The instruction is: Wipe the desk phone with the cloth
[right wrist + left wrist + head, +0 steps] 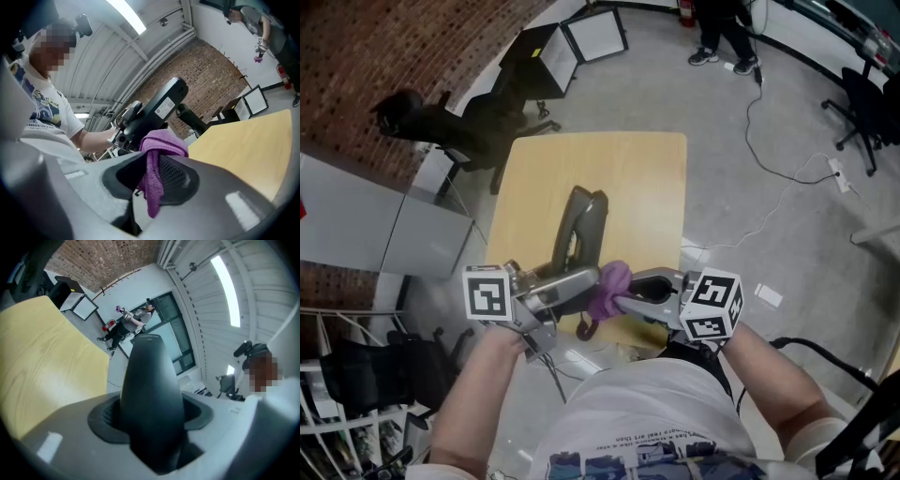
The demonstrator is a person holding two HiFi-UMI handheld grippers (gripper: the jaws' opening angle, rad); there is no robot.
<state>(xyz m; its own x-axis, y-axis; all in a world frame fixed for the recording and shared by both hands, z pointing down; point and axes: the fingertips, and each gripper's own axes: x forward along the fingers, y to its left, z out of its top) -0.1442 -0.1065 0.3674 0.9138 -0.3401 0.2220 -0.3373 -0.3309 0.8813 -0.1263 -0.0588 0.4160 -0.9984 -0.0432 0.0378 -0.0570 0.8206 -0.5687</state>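
Over a wooden table (647,173) on grey floor (750,216), left fingers (570,280) clamp handset (581,220), right fingers (654,280) pinch cloth (609,287).

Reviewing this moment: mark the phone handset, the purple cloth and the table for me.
phone handset (150,390): left gripper view, the middle of its dark body.
purple cloth (161,142): right gripper view, its bunched top fold.
table (628,173): head view, bare wooden top beyond the handset.

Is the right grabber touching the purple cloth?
Touching. The right gripper view shows the jaws of the right gripper pinching the purple cloth between them, with its loose end hanging down below.
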